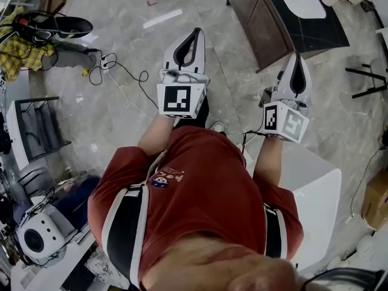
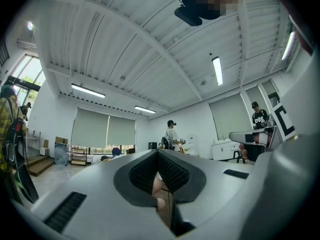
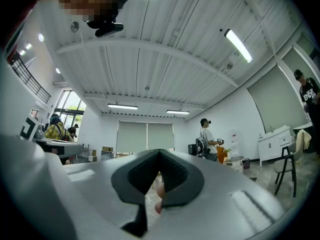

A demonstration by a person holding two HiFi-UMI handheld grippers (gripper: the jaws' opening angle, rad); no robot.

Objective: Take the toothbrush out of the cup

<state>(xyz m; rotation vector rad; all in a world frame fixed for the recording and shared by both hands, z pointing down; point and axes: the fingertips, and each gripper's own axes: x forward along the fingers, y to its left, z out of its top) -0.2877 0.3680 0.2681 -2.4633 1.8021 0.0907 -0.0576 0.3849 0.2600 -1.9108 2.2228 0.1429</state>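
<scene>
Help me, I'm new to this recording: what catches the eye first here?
The left gripper and right gripper, both shut and empty, jut over the grey floor in the head view's upper half. The person's red shirt fills the middle below them, with a white table at its right.

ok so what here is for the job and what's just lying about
For the job:
- left gripper, shut, empty
- right gripper, shut, empty
- cup and toothbrush: not in view

Lying about:
- power strip on the floor
- yellow cloth
- dark cabinet
- white table
</scene>
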